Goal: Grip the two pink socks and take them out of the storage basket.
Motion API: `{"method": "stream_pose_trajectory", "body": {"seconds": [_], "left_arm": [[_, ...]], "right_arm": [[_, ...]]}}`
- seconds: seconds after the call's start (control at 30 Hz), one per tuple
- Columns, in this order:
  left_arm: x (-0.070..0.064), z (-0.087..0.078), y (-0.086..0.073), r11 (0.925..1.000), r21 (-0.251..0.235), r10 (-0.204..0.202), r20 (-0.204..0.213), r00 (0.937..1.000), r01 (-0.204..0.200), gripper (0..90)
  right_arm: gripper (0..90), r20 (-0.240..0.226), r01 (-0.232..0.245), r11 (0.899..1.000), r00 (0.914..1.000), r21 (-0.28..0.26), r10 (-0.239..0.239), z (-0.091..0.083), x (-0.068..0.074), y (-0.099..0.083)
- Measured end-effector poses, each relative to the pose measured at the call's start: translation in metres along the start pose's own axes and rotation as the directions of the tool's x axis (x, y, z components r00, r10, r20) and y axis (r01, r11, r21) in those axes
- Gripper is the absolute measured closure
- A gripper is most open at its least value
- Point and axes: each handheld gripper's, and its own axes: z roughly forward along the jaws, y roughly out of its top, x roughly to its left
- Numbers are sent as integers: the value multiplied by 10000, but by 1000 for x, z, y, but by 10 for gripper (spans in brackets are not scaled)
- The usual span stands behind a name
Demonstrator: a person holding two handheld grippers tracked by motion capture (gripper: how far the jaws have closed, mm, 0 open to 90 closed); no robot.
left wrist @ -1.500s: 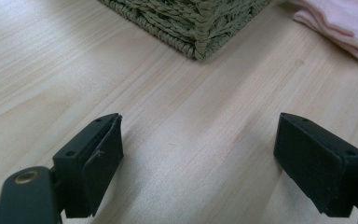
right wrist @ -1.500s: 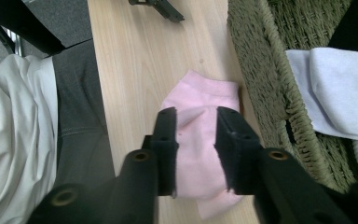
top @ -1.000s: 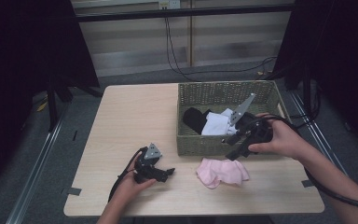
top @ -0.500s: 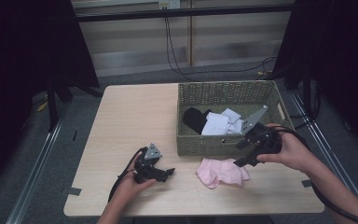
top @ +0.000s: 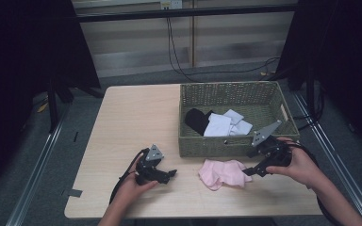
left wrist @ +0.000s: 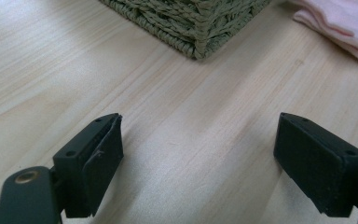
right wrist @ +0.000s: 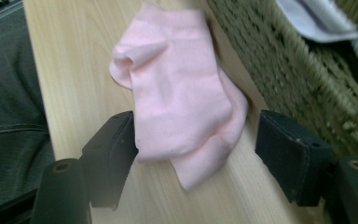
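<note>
One pink sock [right wrist: 179, 98] lies between the spread right gripper [right wrist: 196, 154] jaws.

Soft cloth, rough wicker, pale wood

The pink sock [right wrist: 177, 98] is soft matt knit cloth with faint ribbing, lying on a table [top: 136, 117] of light wood grain with a smooth, faintly sheeny finish. The basket [top: 231, 92] is coarse woven wicker, dull olive (rough and knobbly close up). Both the left gripper [left wrist: 200, 163] and right gripper [right wrist: 196, 158] have matt black plastic jaws; a grey plate tops each.
</note>
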Motion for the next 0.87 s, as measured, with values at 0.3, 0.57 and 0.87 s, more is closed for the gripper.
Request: {"method": "stream_pose_trajectory", "body": {"seconds": [0.3, 0.57, 0.87], "left_arm": [[0, 0, 0, 10000, -1, 1, 4, 10000, -1, 151], [0, 0, 0, 10000, 1, 0, -1, 10000, 0, 151], [0, 0, 0, 10000, 4, 0, 5, 10000, 0, 151]], "right_arm": [[272, 391, -153, 9989, 9991, -454, 171, 18, -5, -31], [249, 893, 9, 9946, 9960, -1035, 84, 31, -4, -58], [220, 1181, 333, 9951, 9928, -932, -222, 43, 0, -70]]}}
